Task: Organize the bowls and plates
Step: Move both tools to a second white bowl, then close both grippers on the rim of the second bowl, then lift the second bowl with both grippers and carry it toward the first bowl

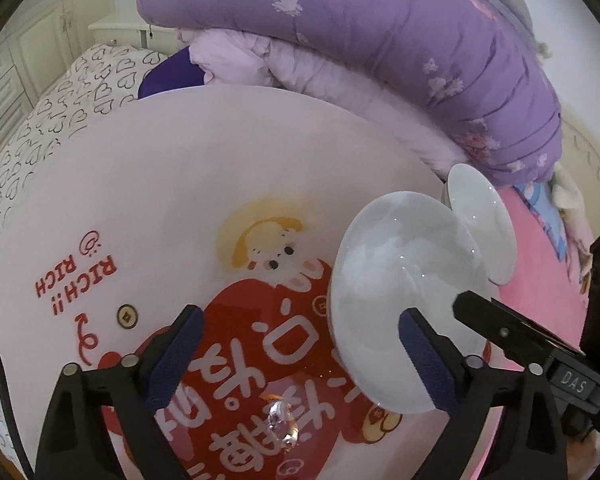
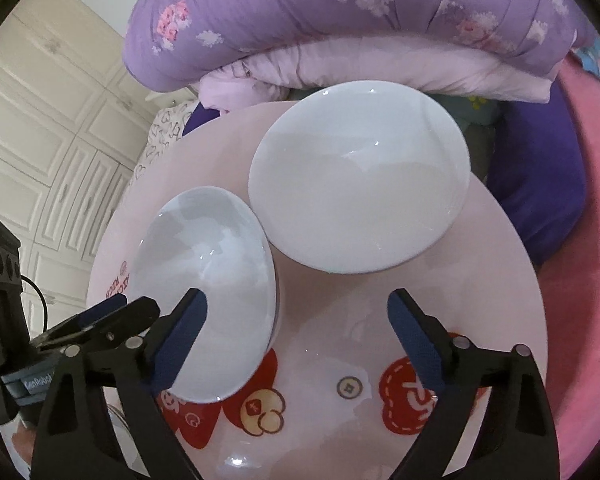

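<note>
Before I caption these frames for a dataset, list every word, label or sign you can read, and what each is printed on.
"RICH RICH!!" in red, seen upside down, on the round table top.
"DAS" on a small label on the right gripper's body, left wrist view.
"GenRobot", partly blurred, on a label on the left gripper's body, right wrist view.
Large white Chinese characters on the table's red heart print: upside down, not readable with confidence.
White bowl and white plate: no text.

Bare table (image 2: pixel 332 312) lies lower centre of the right view — 2 dishes, bowl (image 2: pixel 208 300) and plate (image 2: pixel 360 192), block above.
</note>
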`<state>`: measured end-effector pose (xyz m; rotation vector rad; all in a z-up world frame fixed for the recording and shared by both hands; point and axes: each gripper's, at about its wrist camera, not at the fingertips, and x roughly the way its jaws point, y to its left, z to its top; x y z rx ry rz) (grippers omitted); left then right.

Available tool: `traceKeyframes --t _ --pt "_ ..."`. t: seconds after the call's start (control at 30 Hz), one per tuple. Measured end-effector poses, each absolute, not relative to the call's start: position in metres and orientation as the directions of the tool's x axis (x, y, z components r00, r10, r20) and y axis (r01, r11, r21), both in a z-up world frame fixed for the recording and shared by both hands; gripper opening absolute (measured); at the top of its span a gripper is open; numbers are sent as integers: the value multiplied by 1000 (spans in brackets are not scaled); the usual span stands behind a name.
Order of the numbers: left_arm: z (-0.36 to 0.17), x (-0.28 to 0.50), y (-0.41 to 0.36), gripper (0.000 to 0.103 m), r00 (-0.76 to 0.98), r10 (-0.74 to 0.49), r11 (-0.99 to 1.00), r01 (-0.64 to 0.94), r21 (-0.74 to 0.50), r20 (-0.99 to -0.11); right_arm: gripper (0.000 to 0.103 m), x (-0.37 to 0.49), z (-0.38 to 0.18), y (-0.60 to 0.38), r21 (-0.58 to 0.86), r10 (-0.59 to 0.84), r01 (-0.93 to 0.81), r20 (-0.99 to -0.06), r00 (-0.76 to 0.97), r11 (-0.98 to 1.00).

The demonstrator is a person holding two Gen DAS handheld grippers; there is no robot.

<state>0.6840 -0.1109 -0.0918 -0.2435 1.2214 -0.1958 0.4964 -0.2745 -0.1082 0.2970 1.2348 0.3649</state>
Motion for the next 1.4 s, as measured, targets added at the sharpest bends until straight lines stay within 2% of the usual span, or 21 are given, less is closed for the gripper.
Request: traceKeyframes --t 0.23,0.33,0.4,0.47,0.5,0.53,0.57,0.67,1.4 --pt "-101 692 -117 71 313 -285 956 27 -291 -906 72 499 -111 -270 412 425 -107 -863 274 905" --pt "-106 695 -119 56 299 -301 952 31 -306 -906 62 500 -113 -267 406 419 -107 -867 270 908" --pt "-109 697 -119 34 286 -316 947 32 -320 -905 51 500 -114 -264 399 414 -110 -871 264 910" --pt "-113 700 -120 19 266 -333 941 39 -335 -904 34 501 -117 -262 401 417 -114 -872 255 909" --pt "-114 701 -120 14 263 -347 936 46 -348 -900 27 500 -118 -260 404 421 -118 -872 251 907" --pt "-113 702 -121 13 264 -355 934 52 -355 -897 15 499 -119 -259 412 430 -123 -868 247 903" --pt "-112 702 -122 9 267 -355 934 54 -354 -896 11 497 -118 -257 418 437 -127 -864 250 900" --pt "-110 700 -122 7 285 -334 941 50 -334 -898 10 494 -115 -254 384 406 -134 -873 270 914" --pt "-60 627 -130 7 296 -353 936 105 -337 -888 10 440 -81 -273 375 394 -119 -869 299 919"
